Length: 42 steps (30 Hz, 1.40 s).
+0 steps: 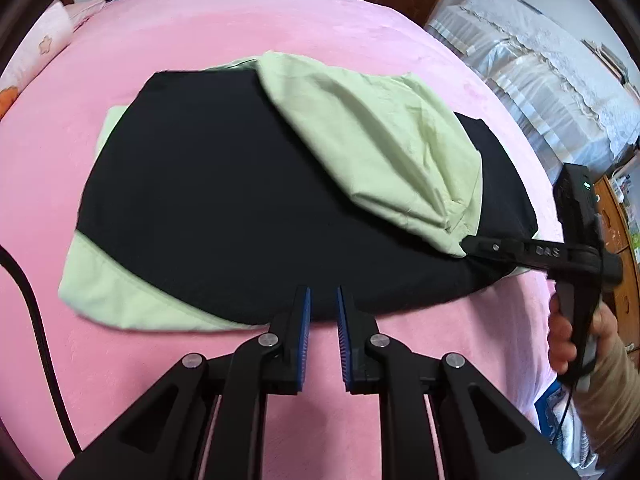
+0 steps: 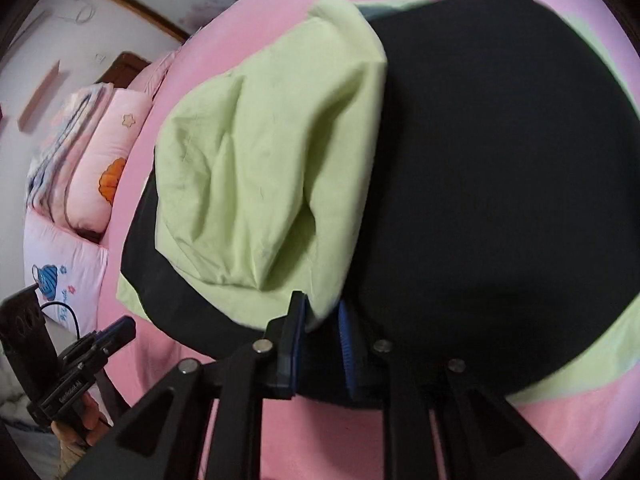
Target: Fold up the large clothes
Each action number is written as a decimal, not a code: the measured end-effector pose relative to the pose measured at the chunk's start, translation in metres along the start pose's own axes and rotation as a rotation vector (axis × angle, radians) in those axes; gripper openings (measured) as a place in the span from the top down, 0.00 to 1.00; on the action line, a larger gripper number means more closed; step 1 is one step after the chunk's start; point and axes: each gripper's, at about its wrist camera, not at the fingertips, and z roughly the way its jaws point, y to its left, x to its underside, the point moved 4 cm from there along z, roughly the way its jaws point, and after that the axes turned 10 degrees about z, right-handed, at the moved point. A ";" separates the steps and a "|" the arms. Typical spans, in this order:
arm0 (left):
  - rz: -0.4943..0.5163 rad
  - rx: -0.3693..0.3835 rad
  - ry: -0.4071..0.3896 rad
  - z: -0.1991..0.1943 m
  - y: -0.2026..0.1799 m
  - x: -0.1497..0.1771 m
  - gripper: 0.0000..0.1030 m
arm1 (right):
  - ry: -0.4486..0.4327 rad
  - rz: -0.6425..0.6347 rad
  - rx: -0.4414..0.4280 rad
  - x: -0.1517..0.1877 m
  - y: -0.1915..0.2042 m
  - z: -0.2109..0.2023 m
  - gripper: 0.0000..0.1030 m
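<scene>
A pink bed (image 1: 400,32) carries the black-and-green garment (image 1: 224,200), its long axis running crosswise ahead of both tools. The folded-over green sleeve (image 2: 248,168) is pinched at its cuff by the right gripper (image 2: 320,316), the nearer one. The left gripper (image 1: 323,312) hangs at the garment's near hem, jaws slightly parted, holding nothing.

The bed cover (image 1: 200,20) is plain pink. The garment (image 1: 224,200) on it is black across its body, with pale green sleeves; one green sleeve (image 1: 380,140) lies folded over the black. The grippers are black with blue pads (image 1: 306,320). At the bed's far corner, a pink pillow (image 2: 116,160) carries an orange shell motif and a small star. A white cushion (image 2: 68,276) below it bears a blue printed figure.
</scene>
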 end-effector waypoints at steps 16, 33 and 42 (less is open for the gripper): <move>-0.135 0.118 -0.042 0.059 0.031 -0.082 0.67 | -0.243 -0.037 0.102 -0.055 0.022 -0.039 0.53; -0.221 0.071 -0.052 0.082 0.052 -0.049 0.97 | -0.157 0.052 0.017 -0.028 -0.004 0.015 0.96; -0.019 -0.105 -0.179 0.014 0.012 -0.075 0.81 | -0.395 -0.188 0.160 -0.025 0.054 -0.047 0.85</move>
